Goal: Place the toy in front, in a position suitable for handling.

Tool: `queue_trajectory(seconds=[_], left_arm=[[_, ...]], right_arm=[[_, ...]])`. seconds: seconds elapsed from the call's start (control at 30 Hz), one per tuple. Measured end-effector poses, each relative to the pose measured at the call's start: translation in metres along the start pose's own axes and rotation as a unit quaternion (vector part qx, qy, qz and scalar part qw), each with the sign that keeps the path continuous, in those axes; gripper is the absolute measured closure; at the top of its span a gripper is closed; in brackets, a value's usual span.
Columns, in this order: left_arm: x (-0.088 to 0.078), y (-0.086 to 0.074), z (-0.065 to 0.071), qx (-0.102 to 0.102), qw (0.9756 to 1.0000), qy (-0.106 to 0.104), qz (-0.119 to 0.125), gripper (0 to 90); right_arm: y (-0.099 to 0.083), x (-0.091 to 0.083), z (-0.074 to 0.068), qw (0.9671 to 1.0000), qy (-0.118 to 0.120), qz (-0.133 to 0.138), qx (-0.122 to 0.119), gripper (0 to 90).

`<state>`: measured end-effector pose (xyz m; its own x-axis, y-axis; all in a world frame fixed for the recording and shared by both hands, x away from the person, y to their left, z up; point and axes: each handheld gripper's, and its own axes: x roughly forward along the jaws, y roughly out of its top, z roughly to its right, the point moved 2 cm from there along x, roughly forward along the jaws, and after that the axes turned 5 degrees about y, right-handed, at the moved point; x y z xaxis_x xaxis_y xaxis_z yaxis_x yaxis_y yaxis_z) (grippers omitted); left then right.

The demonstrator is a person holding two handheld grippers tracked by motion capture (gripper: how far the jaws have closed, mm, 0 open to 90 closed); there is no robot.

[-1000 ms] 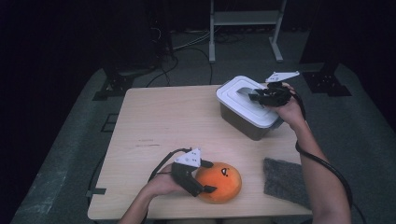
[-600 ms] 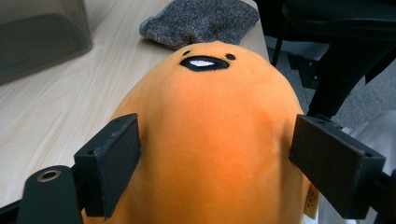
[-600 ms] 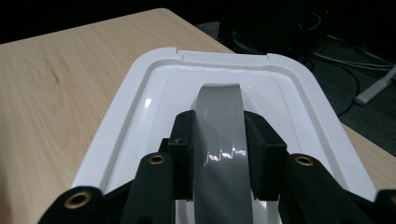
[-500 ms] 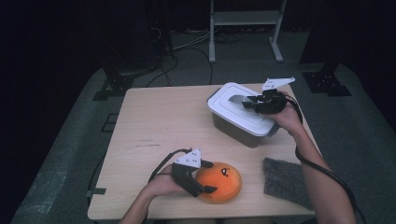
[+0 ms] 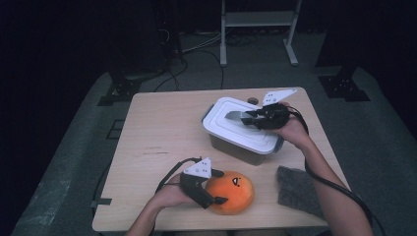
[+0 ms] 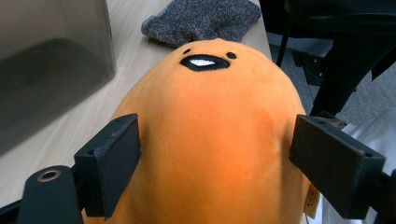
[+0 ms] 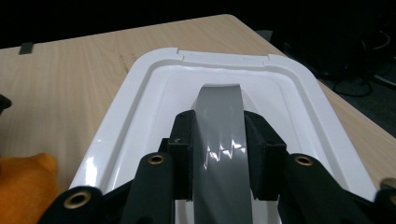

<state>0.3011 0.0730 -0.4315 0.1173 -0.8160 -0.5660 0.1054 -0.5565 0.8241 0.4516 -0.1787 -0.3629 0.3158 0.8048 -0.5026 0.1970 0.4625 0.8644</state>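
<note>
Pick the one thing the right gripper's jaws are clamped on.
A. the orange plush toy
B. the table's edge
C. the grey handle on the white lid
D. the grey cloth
C: in the right gripper view the right gripper pinches the grey handle of the white lid from both sides.

A white rectangular lid [image 5: 237,128] with rounded corners and a grey strap handle [image 7: 219,140] along its middle sat tilted on a grey box [image 5: 246,150], its far-left end raised. An orange, egg-shaped plush toy [image 5: 230,192] with a small black-and-white face lay on its side near the box, on the side towards the person, next to a grey cloth [image 5: 300,189].
</note>
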Motion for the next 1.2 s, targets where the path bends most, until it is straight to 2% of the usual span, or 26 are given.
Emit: queue_trajectory(seconds=[0.6,1.2], left_arm=[[-0.001,0.000,0.001,0.009,1.0000,0.000,-0.004,15.7],[-0.001,0.000,0.001,0.006,1.0000,0.000,-0.001,15.6]], right_arm=[[0.019,0.031,-0.023,0.9983,0.052,-0.006,-0.027,65.5],[0.031,0.051,-0.028,0.9975,0.062,-0.010,-0.033,65.5]])
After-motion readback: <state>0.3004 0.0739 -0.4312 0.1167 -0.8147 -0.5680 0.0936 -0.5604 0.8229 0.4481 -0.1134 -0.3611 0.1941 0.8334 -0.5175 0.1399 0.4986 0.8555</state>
